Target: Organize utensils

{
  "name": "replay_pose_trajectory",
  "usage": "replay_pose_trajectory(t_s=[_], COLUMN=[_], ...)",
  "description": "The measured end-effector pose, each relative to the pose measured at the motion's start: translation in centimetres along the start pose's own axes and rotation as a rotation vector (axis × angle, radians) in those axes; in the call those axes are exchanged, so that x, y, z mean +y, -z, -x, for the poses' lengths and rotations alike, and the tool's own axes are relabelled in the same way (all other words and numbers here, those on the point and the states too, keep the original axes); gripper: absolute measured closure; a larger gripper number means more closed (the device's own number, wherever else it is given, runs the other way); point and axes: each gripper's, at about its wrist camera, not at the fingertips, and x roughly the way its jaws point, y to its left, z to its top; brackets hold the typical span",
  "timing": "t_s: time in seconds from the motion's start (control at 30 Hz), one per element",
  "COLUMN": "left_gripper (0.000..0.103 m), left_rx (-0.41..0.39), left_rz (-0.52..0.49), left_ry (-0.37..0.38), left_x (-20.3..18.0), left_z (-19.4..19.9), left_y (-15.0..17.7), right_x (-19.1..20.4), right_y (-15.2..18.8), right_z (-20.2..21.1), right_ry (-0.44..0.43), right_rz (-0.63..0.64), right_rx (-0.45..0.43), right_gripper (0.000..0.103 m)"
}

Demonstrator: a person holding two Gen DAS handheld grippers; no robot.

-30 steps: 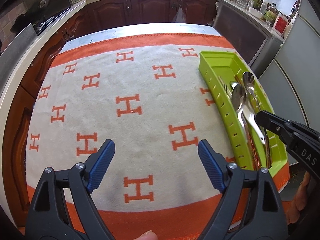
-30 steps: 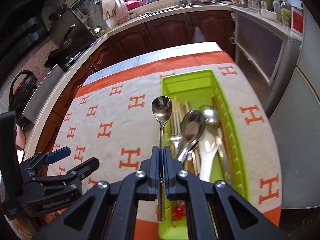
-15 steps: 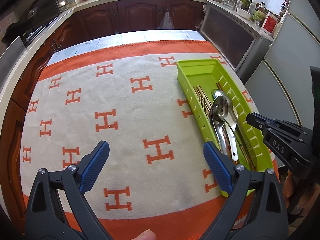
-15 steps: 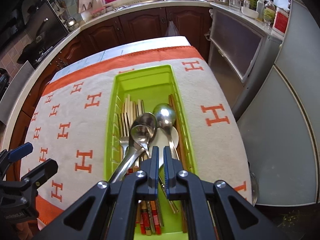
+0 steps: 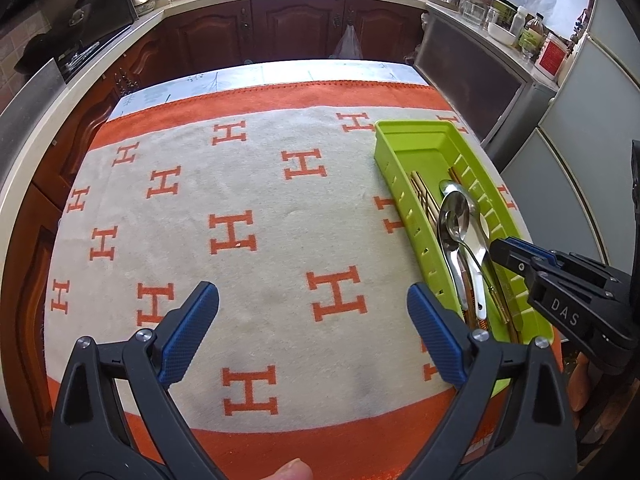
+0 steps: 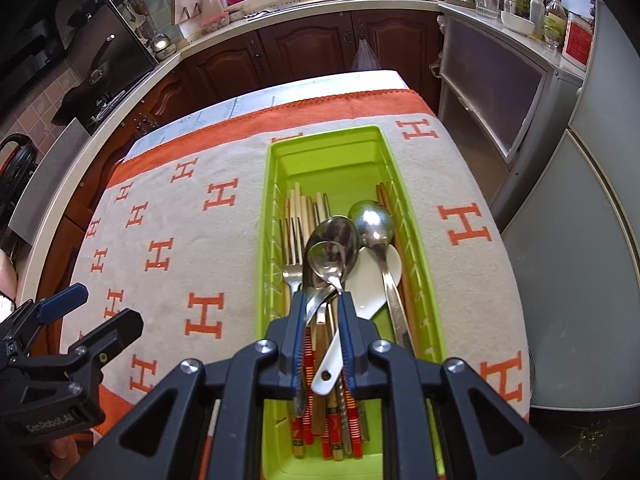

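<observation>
A green utensil tray lies along the right side of the towel and holds a fork, chopsticks, a large metal spoon and a white ceramic spoon. My right gripper hangs low over the tray's near half, its jaws opening. A small metal spoon lies on the pile with its handle loose in the gap between them. My left gripper stands wide open over bare towel, holding nothing. The tray and right gripper also show in the left wrist view.
An orange-bordered towel with an H pattern covers the table. The table's right edge drops off just beyond the tray, toward grey cabinet fronts. Dark wooden kitchen cabinets and a counter ring the far side.
My right gripper carried the small spoon from over the towel to above the tray, lowered it onto the other utensils, and its jaws have parted. The left gripper stayed open.
</observation>
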Motion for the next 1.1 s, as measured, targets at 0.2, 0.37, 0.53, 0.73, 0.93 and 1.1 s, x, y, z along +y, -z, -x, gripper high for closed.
replay_pose_trajectory(t_s=[0.2, 0.37, 0.53, 0.73, 0.93, 1.1], left_gripper=[0.009, 0.009, 0.009, 0.009, 0.009, 0.009], left_rx=[-0.011, -0.021, -0.021, -0.053, -0.102, -0.147], left_rz=[0.016, 0.031, 0.053, 0.073, 0.103, 0.116], left_ry=[-0.014, -0.035, -0.062, -0.113, -0.142, -0.149], left_x=[0.7, 1.9, 3.5, 5.7, 7.5, 8.3], left_z=[0.6, 1.3, 2.3, 4.9, 8.2, 10.6], left_y=[0.6, 1.3, 2.0, 2.6, 3.0, 3.3], right_x=[0.8, 1.7, 3.7, 6.8, 9.9, 11.4], right_y=[0.5, 1.1, 1.8, 2.0, 2.0, 1.8], right_z=[0.6, 0.8, 1.4, 3.4, 5.9, 7.4], right_ry=[-0.015, -0.053, -0.105, -0.169, -0.206, -0.21], right_rz=[-0.003, -0.026, -0.031, 0.002, 0.063, 0.096], right_rx=[-0.009, 0.003, 0.012, -0.018, -0.07, -0.111], right_gripper=[0.082, 0.082, 0.081, 0.081, 0.07, 0.066])
